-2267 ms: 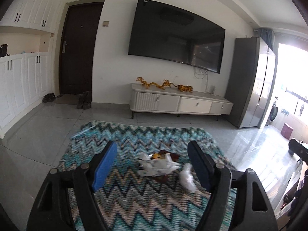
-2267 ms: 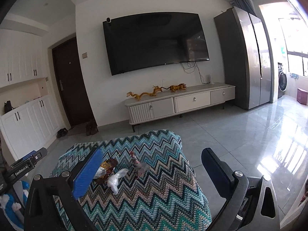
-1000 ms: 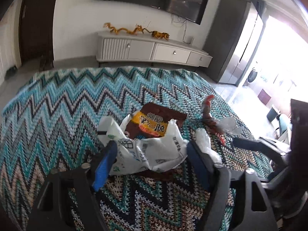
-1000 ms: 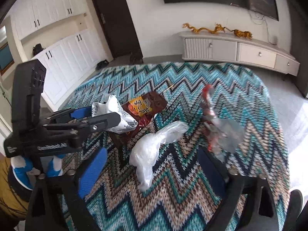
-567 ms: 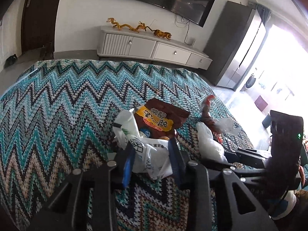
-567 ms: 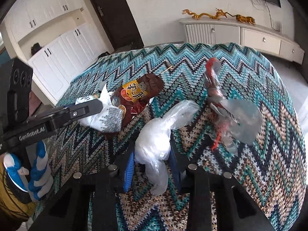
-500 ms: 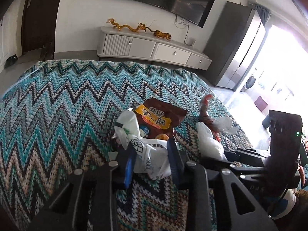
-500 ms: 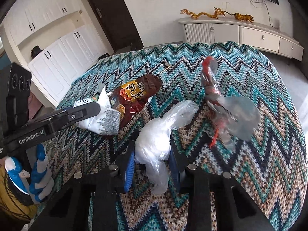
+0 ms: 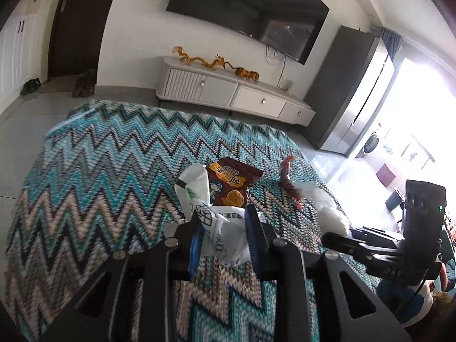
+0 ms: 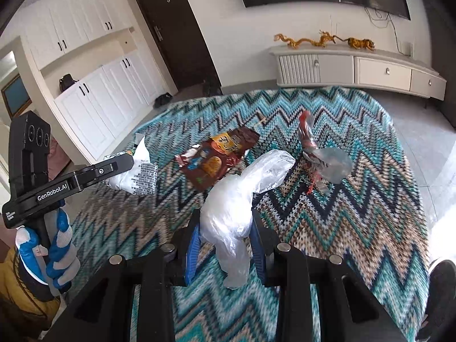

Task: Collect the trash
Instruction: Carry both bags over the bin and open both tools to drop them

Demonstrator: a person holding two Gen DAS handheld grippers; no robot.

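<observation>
Both hand-held grippers, spread 1.0 s ago, are now lifting trash off the zigzag-knit blanket (image 10: 356,228): the left hand-held gripper (image 9: 223,229) is pinching the white printed plastic bag (image 9: 219,228), the right hand-held gripper (image 10: 225,238) the crumpled clear plastic bag (image 10: 236,199), leaving 2 pieces, the brown snack packet (image 10: 219,156) and red-and-clear wrapper (image 10: 322,159), mid-blanket.

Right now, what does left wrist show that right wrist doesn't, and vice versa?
Left wrist only: the left gripper shut on the printed white bag, plus the fridge.
Right wrist only: the right gripper shut on the clear plastic bag, and the gloved hand.
Both: brown snack packet, red-and-clear wrapper, zigzag blanket.
</observation>
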